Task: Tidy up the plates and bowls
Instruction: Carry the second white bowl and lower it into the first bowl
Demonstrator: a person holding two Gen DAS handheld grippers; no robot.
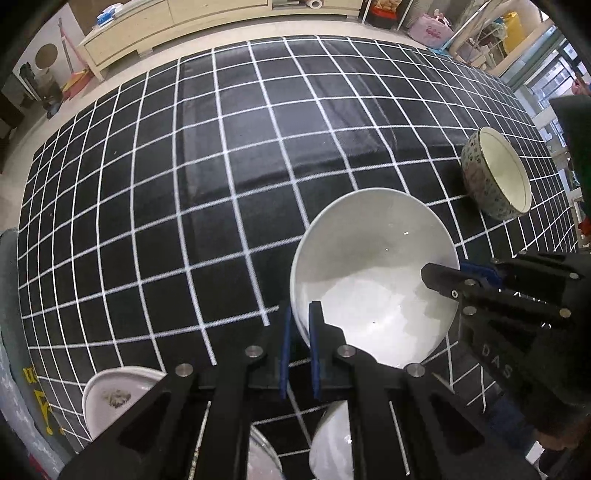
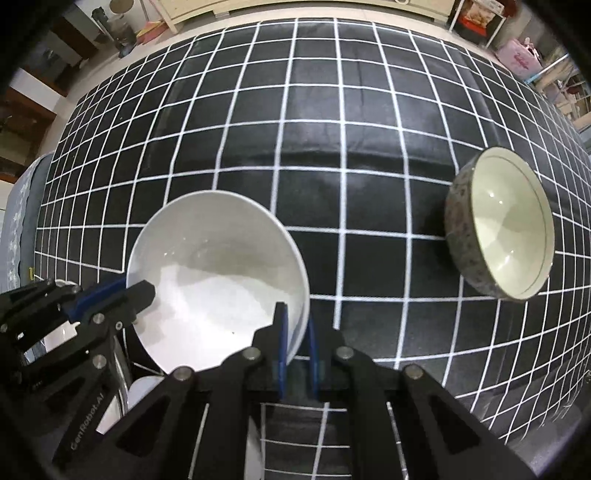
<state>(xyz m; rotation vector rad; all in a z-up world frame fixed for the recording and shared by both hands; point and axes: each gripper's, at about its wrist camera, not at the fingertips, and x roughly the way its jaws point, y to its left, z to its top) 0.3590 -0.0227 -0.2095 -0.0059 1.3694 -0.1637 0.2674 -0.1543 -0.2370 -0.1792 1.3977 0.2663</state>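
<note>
A plain white bowl (image 1: 373,280) (image 2: 218,277) is held above the black checked tablecloth (image 1: 221,166) by both grippers. My left gripper (image 1: 301,332) is shut on the bowl's left rim; it shows in the right wrist view (image 2: 122,291) at the bowl's left edge. My right gripper (image 2: 297,339) is shut on the bowl's right rim; it shows in the left wrist view (image 1: 454,277). A speckled bowl with a cream inside (image 1: 495,173) (image 2: 502,225) sits on the cloth to the right. A white plate (image 1: 110,398) and another white bowl (image 1: 332,443) lie near the front edge.
The checked cloth (image 2: 332,129) covers the whole table. A low cream cabinet (image 1: 166,33) stands on the floor beyond the far edge. A pink bag (image 1: 432,29) and shelves stand at the far right. White dishes (image 2: 144,395) lie below the held bowl.
</note>
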